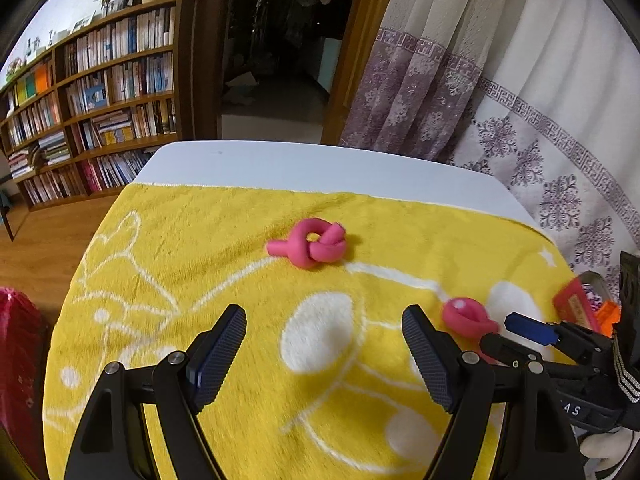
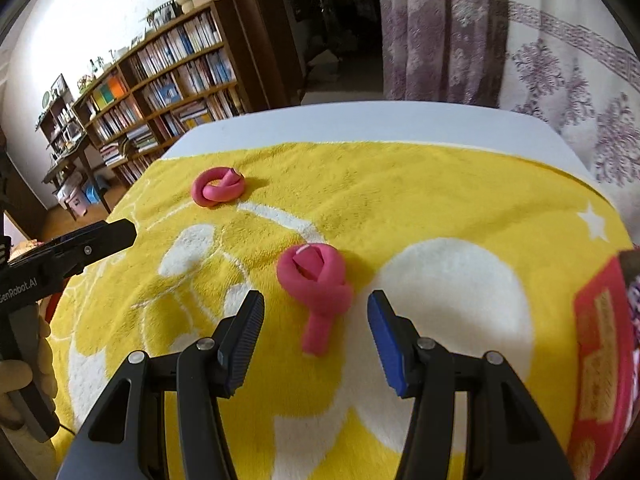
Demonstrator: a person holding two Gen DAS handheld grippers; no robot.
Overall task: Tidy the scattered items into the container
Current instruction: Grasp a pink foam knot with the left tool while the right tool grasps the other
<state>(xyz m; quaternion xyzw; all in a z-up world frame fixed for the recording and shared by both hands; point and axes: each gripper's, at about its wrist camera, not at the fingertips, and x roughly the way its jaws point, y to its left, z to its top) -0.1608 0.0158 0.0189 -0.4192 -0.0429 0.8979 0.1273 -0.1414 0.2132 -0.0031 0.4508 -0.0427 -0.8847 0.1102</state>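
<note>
Two pink knotted foam-like ropes on yellow plush towel over white worktop (image 1: pixel 280 160). Look light, soft, squashy; best pinched across the thick knot.

Near pink knot (image 2: pixel 316 284) lies just ahead of right tongs (image 2: pixel 316 344), tail end between its parted, empty jaws.

Far pink knot (image 1: pixel 310 249) sits well ahead of left tongs (image 1: pixel 324 356), wide open, empty.

Red container (image 2: pixel 600 360) at right edge.

You are in a home living room or study. Evidence: tall wooden bookshelf (image 1: pixel 100 108) packed with books, patterned purple-and-cream curtains (image 1: pixel 460 92), wooden floor (image 1: pixel 48 236), dark doorway (image 1: pixel 284 48) to another room, white surface (image 1: pixel 280 164) covered by a yellow cartoon-print towel (image 1: pixel 224 248).
</note>
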